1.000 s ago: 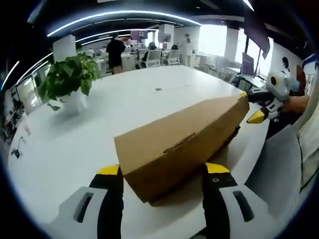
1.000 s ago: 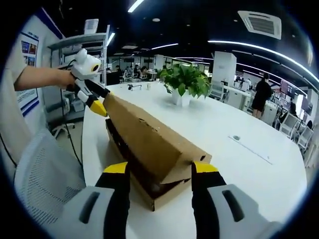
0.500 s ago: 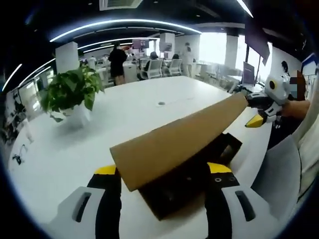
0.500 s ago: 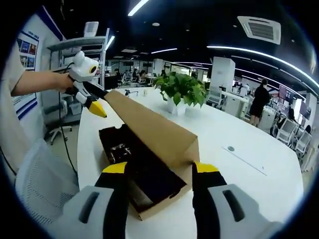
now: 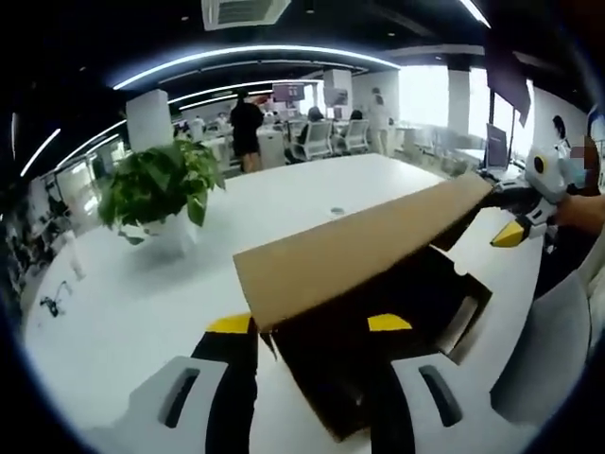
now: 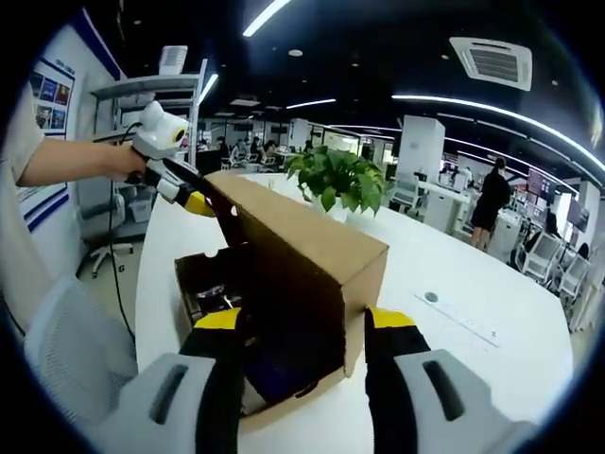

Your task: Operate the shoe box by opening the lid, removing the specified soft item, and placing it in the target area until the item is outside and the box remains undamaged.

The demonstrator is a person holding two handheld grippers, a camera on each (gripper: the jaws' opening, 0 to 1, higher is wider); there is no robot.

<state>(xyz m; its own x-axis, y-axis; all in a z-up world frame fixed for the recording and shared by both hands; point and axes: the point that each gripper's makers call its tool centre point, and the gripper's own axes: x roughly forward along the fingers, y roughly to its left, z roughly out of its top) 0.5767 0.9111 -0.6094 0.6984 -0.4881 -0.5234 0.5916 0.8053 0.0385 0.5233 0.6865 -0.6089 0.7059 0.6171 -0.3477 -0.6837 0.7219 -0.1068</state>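
A brown cardboard shoe box [image 5: 326,416] [image 6: 284,402] lies on the white table. Its lid [image 5: 369,241] [image 6: 312,241] stands raised along one long side, so the dark inside [image 5: 378,350] [image 6: 274,364] shows. What lies inside is too dark to make out. My left gripper [image 5: 310,323] is at one end of the box, jaws apart, with the lid's end edge just above its tips. My right gripper [image 6: 304,319] is at the other end, jaws apart on either side of the lid's corner. Each gripper also shows at the far end of the lid in the other view: the left [image 6: 184,194], the right [image 5: 520,227].
A potted green plant [image 5: 156,184] [image 6: 340,180] stands on the white table [image 5: 123,303] [image 6: 492,378] beyond the box. A mesh chair back [image 6: 76,350] is at the table's near edge. Office chairs, desks and people are far behind.
The lid has swung up from nearly closed to well raised, exposing the box's inside. Both views have moved closer over the box. My left gripper's jaws have drawn somewhat closer together.
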